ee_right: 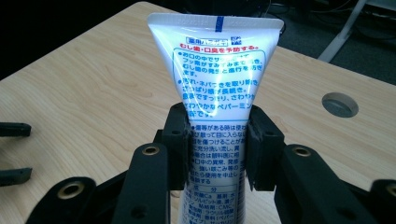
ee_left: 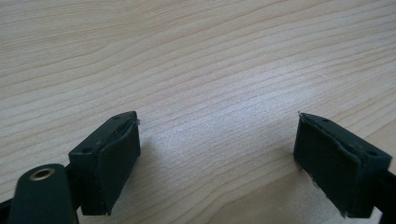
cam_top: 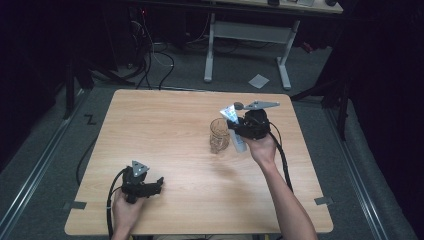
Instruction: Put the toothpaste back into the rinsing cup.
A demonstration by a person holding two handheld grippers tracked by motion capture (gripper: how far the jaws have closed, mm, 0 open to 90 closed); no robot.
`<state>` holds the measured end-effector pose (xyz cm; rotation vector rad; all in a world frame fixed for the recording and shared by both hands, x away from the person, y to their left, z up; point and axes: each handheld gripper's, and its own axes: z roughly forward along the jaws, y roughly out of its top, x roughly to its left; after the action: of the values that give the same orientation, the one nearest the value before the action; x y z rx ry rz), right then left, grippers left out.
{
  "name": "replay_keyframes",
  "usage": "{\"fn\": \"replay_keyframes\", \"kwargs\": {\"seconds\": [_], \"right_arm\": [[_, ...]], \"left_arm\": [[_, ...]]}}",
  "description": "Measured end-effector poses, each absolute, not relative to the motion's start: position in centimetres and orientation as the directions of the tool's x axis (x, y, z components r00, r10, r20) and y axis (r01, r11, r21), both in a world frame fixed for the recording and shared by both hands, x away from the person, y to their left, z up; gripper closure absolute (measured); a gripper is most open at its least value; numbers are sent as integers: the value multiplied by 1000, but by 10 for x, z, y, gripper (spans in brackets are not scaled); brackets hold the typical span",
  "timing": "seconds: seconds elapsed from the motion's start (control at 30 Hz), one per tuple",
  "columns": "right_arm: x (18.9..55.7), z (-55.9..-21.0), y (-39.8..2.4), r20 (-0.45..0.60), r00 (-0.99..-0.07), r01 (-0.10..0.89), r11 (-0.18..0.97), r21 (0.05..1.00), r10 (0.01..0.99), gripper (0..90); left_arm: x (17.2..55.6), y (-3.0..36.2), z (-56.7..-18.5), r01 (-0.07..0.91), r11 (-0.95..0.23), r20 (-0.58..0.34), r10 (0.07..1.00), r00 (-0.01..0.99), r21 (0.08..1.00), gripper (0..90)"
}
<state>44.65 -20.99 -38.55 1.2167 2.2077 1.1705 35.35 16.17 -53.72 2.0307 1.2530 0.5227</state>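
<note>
My right gripper (cam_top: 236,129) is shut on a white tube (cam_top: 229,114) with blue and red print, held above the right half of the table. In the right gripper view the pads press the tube (ee_right: 217,84) at its middle, and its flat crimped end points up and away from my right gripper (ee_right: 218,156). A clear glass mug (cam_top: 218,136) stands on the table just left of the tube. My left gripper (cam_top: 159,183) rests low at the table's front left. In the left gripper view my left gripper (ee_left: 217,140) is open, with bare wood between its jaws.
The wooden table (cam_top: 165,130) has a round cable hole (ee_right: 340,104) near its far edge. Beyond the table stand the white legs of a desk (cam_top: 210,50), with cables (cam_top: 150,60) and a sheet of paper (cam_top: 259,80) on the floor.
</note>
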Motion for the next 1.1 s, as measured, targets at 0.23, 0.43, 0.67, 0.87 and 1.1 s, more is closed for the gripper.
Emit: {"fn": "replay_keyframes", "kwargs": {"seconds": [0.23,0.43,0.67,0.87,1.1], "right_arm": [[453,-377,-206,67,-565,506,282,815,822,656],[458,-374,-205,65,-563,501,278,819,824,656],[464,-370,-204,79,-558,498,257,828,826,655],[470,-366,-199,74,-551,497,256,830,831,655],[478,-366,-196,70,-546,492,252,833,835,654]], "left_arm": [[354,162,-537,615,-301,-16,891,455,729,150],[354,162,-537,615,-300,-17,891,454,729,150],[354,162,-537,615,-300,-17,891,454,729,150],[354,162,-537,615,-301,-16,891,454,729,150],[354,162,-537,615,-302,-16,890,455,728,150]]}}
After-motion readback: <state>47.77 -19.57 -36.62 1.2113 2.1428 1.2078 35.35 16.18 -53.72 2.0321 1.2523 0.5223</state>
